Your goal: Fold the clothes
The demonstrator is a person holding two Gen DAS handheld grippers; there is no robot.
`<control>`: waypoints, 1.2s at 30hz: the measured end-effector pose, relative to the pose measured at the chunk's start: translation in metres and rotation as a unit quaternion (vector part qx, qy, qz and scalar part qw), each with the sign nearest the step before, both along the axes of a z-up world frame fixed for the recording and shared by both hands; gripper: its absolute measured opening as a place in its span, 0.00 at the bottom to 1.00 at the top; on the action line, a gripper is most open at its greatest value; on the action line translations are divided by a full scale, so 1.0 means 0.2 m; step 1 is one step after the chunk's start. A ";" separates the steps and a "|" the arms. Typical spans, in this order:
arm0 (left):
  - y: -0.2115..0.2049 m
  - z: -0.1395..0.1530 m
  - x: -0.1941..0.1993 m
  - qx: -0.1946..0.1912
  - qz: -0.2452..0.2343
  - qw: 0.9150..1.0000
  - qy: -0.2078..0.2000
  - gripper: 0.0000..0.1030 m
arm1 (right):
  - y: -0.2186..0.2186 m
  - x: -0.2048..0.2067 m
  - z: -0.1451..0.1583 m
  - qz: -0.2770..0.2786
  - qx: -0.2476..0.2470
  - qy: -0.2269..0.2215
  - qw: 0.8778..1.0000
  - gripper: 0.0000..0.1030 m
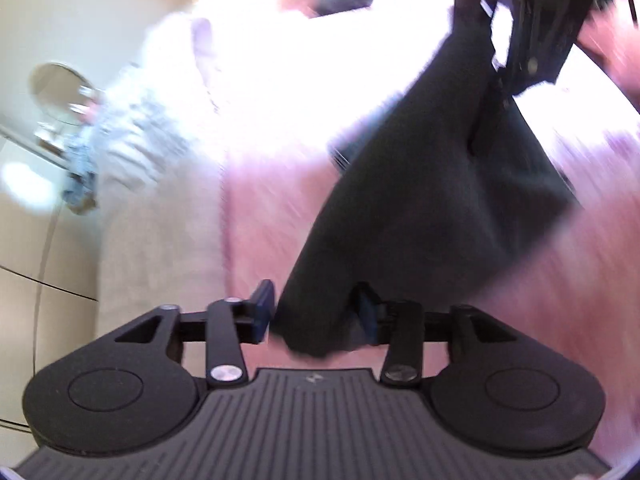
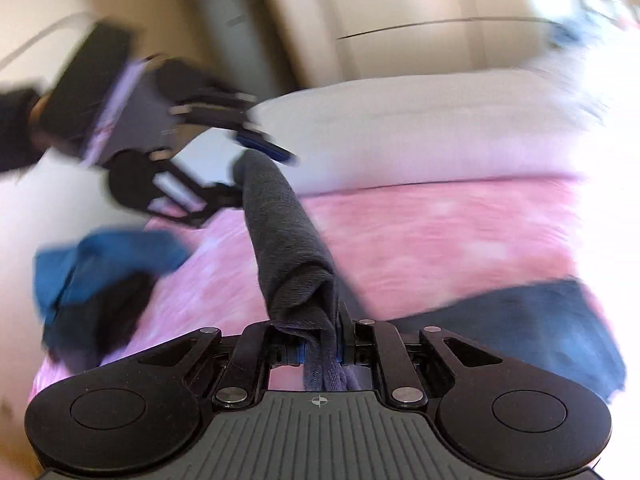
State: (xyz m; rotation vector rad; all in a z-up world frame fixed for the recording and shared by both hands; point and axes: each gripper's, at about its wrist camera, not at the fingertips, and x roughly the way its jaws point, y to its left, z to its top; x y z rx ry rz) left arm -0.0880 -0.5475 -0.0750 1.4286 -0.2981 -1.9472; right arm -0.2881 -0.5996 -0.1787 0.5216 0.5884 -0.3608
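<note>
A dark grey garment [image 1: 432, 184] hangs stretched above a pink bedspread [image 1: 256, 224]. My right gripper [image 2: 320, 348] is shut on one bunched end of it [image 2: 288, 240]; that gripper also shows at the top right of the left wrist view [image 1: 532, 32]. My left gripper [image 1: 316, 312] has its fingers wide apart, with the garment's other end lying between them, not pinched. In the right wrist view the left gripper [image 2: 256, 160] shows open at the garment's far end. Both views are blurred by motion.
A blue and black pile of clothes [image 2: 104, 276] lies on the bedspread at the left. Another dark blue garment [image 2: 560, 320] lies at the right. A white pillow [image 2: 400, 140] sits at the bed's far side. Cream wardrobe doors [image 2: 400, 20] stand behind.
</note>
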 end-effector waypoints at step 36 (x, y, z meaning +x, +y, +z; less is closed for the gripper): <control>-1.01 -0.75 -0.43 0.186 0.213 0.942 0.182 0.28 | -1.01 -0.93 -0.93 -0.384 0.273 -0.060 0.880 0.17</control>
